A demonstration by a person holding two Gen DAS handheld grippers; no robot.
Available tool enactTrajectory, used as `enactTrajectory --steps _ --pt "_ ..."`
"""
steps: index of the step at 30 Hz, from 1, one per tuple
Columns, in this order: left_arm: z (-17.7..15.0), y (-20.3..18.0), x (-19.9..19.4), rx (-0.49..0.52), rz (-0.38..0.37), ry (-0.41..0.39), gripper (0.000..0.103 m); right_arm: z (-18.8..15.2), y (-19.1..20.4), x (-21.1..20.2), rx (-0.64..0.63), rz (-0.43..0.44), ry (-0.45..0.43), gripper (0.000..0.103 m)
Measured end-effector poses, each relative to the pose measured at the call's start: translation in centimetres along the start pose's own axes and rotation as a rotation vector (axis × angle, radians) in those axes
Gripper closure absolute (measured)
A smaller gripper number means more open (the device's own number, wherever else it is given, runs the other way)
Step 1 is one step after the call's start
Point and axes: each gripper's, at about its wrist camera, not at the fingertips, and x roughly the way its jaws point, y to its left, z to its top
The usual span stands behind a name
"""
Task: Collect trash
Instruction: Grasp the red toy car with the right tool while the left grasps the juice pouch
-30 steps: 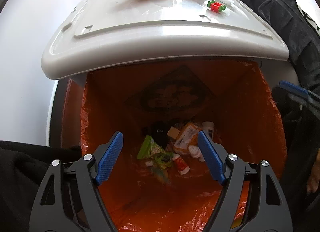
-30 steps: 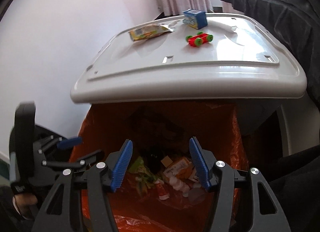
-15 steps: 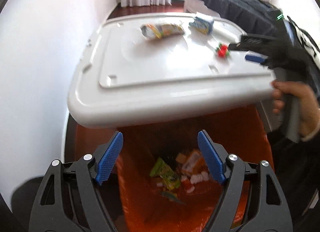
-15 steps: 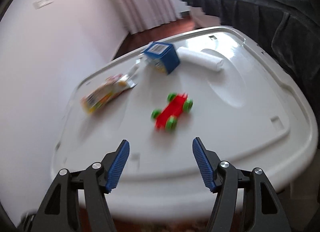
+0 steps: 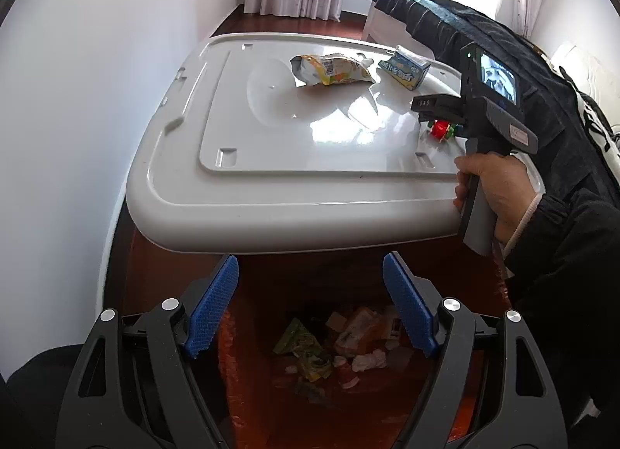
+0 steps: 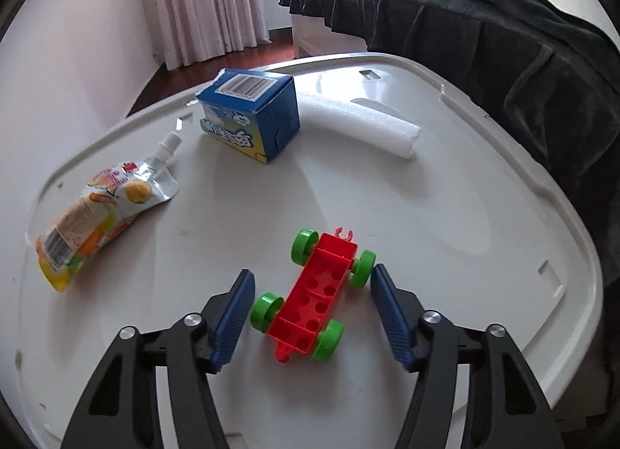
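A red toy car with green wheels lies on the white lid, between the jaws of my right gripper. The jaws are closing and the blue pads stand just off the wheels on either side. Farther back on the lid lie a yellow drink pouch, a blue carton and a white foam roll. My left gripper hangs open and empty above the bin's orange liner, with wrappers and crumpled trash at the bottom.
The white lid overhangs the bin's far side. A person's hand holds the right gripper at the lid's right edge. A bed with a dark blanket runs along the right. A white wall stands to the left.
My right gripper swung from above the bin onto the lid and came down around the toy car, its jaws narrowing. My left gripper rose and drew back, so more of the lid shows.
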Motion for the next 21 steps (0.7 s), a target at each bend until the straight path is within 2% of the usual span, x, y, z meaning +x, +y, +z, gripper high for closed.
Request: enactTrajectory --steps 3,5,6,8,14,18,21 --pt "0.0 -0.1 0.0 -0.001 0.004 -0.001 0.027 -0.3 -0.1 -0.2 -0.052 -0.012 -0.005 0.056" --pt "-0.1 -0.1 0.1 0.0 0.009 0.003 0.027 -0.4 -0.3 -0.3 -0.096 -0.014 -0.015 0.056" --pt "-0.2 -0.1 0.1 0.0 0.012 0.003 0.027 -0.6 -0.5 -0.6 -0.126 -0.01 -0.018 0.064" --pt "-0.2 0.0 0.3 0.0 0.022 0.007 0.027 -0.7 -0.8 -0.9 -0.151 0.014 -0.017 0.064" --pt "-0.2 -0.3 0.7 0.008 0.048 0.021 0.027 -1.6 -5.3 -1.7 -0.104 0.234 -0.015 0.065" --pt "0.7 -1.1 0.9 0.029 0.059 0.035 0.027 -2.0 -6.6 -2.3 -0.147 0.266 -0.005 0.065" --pt "2.8 -1.9 1.3 0.048 0.06 0.042 0.027 -2.4 -6.9 -2.6 -0.192 0.253 -0.024 0.065"
